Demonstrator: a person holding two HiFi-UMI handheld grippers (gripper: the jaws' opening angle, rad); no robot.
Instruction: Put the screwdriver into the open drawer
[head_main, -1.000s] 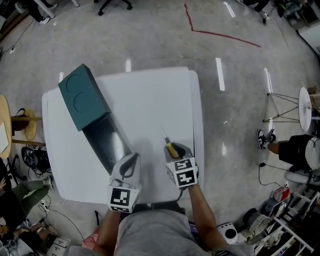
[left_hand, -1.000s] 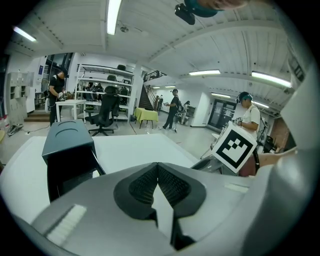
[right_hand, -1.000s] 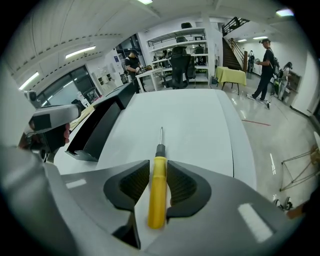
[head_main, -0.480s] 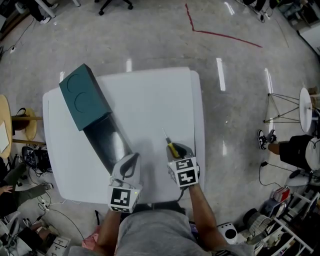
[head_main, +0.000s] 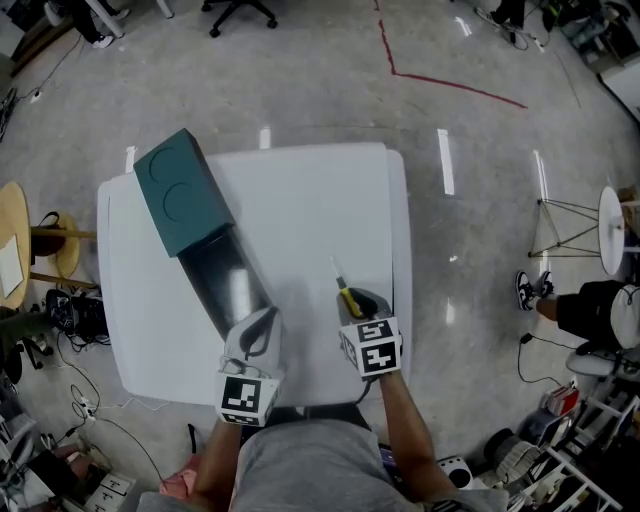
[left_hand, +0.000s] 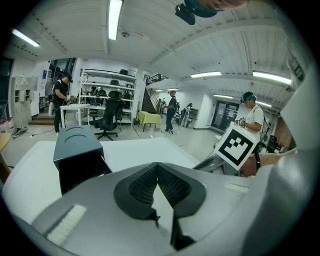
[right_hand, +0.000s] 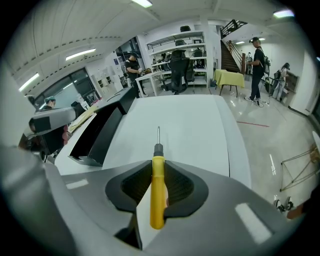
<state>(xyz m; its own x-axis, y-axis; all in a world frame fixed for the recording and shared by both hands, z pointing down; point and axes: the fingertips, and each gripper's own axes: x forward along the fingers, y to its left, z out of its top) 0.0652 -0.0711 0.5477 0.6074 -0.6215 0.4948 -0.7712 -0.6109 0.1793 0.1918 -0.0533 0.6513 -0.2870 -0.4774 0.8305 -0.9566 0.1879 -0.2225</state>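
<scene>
Screwdriver place: the screwdriver (head_main: 343, 288) is at the near right of the white table (head_main: 320, 200), well apart from the drawer; whether its tip rests on the table or hangs just over it I cannot tell
Right claw: the right claw (right_hand: 158, 166) is pinching the yellow handle, one pad on each side, about midway along it; the butt end sticks out behind the pads and the black collar and bare shaft stick out in front
Why held so: gripping the thick handle gives the pads a firm, wide surface, and the thin shaft stays free to lead the way; this is a judgement
Screwdriver axis: its long axis runs along the claw's own line; the tip points away from the person and a little to the left in the head view
Left claw: the left claw (left_hand: 158, 167) is pressed together with nothing between the pads; it hangs just beside the near end of the drawer, likely parked out of the way
Drawer: the open drawer (head_main: 215, 280) juts from the teal cabinet (head_main: 180, 190) slantwise toward the person; its dark inside shows nothing that I can make out
Step in hand: grasp made, carry not yet begun, as I judge it
Next move: lift, swing left over the drawer and turn the tool to lie along its length
</scene>
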